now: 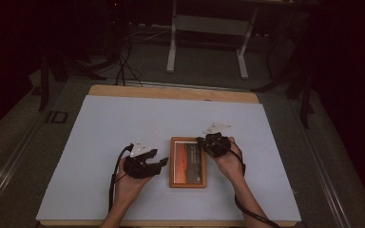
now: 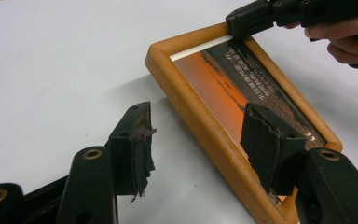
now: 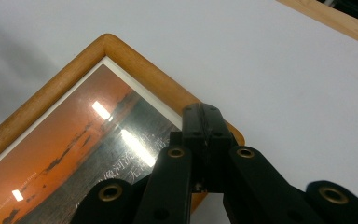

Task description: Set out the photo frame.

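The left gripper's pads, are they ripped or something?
Yes. In the left gripper view both black pads on the left hand-held gripper look torn, with frayed, peeling edges. The wooden frame beside them looks whole and lies flat on the table.

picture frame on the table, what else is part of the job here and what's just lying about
In the job:
- picture frame, wooden, lying flat
- left gripper, open, jaws astride the frame's edge
- right gripper, shut, tip at the frame's corner

Just there:
- white sheet covering the table
- table stand on the floor behind
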A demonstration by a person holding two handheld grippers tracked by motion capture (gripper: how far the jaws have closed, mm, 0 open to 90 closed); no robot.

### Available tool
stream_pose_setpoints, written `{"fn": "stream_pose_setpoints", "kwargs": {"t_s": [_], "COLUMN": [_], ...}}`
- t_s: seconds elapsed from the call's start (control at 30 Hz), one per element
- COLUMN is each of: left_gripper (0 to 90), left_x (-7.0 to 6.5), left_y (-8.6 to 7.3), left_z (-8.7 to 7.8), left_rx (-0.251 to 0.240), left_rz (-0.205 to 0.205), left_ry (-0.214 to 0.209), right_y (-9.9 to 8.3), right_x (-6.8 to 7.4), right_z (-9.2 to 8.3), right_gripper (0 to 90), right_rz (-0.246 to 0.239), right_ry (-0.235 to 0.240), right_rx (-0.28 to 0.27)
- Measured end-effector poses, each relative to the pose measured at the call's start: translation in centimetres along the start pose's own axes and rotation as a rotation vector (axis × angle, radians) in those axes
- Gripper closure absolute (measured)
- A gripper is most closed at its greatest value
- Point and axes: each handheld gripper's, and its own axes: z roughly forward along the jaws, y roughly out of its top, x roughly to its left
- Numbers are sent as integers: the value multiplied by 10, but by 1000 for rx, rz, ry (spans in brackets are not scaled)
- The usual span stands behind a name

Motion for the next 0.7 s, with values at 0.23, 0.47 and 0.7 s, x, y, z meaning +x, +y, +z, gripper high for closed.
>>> {"fn": "stream_pose_setpoints", "kwargs": {"t_s": [0.23,0.47,0.7], "left_gripper": [433,430,420], "left_x": [1,2,1], "left_y": [0,0,1], "left_z": [-1,-2,-2], "left_rx": [-2,1,6], "left_rz": [-3,-14,-17], "left_ry": [4,9,-8], "right_y": [-1,-5,-5], "right_x": [-4,-8,-10], "right_z": [0,1,1], "right_gripper": [900,900,900], "right_rz": [12,33,47], "right_ry": [-3,-8,0], "right_rx": [3,9,15]}}
